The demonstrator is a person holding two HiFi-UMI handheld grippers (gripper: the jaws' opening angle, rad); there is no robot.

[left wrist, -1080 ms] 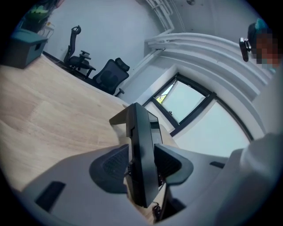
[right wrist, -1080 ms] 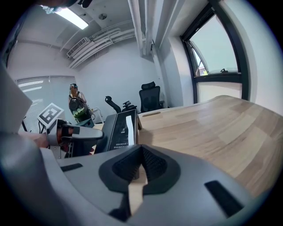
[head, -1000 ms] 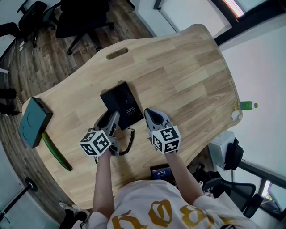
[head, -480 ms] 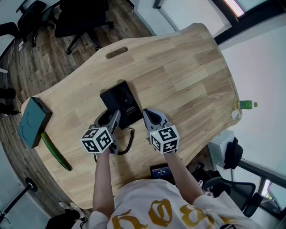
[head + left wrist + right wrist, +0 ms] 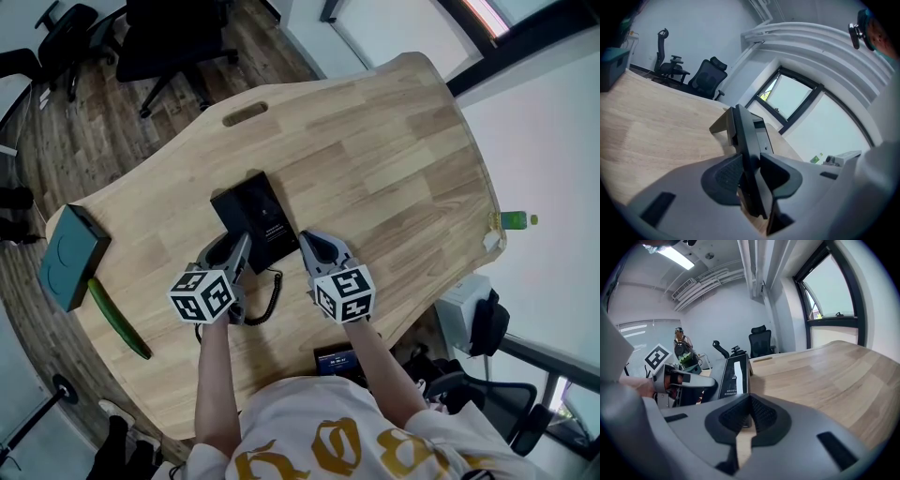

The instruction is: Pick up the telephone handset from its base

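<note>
On the wooden table (image 5: pixel 375 159), left tongs (image 5: pixel 231 246) just closed onto the handset (image 5: pixel 747 140) pointing away; right tongs (image 5: pixel 312 238) pressed together.

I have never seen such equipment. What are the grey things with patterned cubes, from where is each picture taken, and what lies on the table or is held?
There is no robot: a person holds a hand tool with a two-finger claw in each hand; the cubes are part of the tools. The picture from above comes from a camera on the person's head. The other two come from cameras on the tools, looking along each claw. On the table lie a telephone base, its coiled cord, a teal box and a long green object. The left claw has just been closing and grips the handset. The right claw is shut and empty.
</note>
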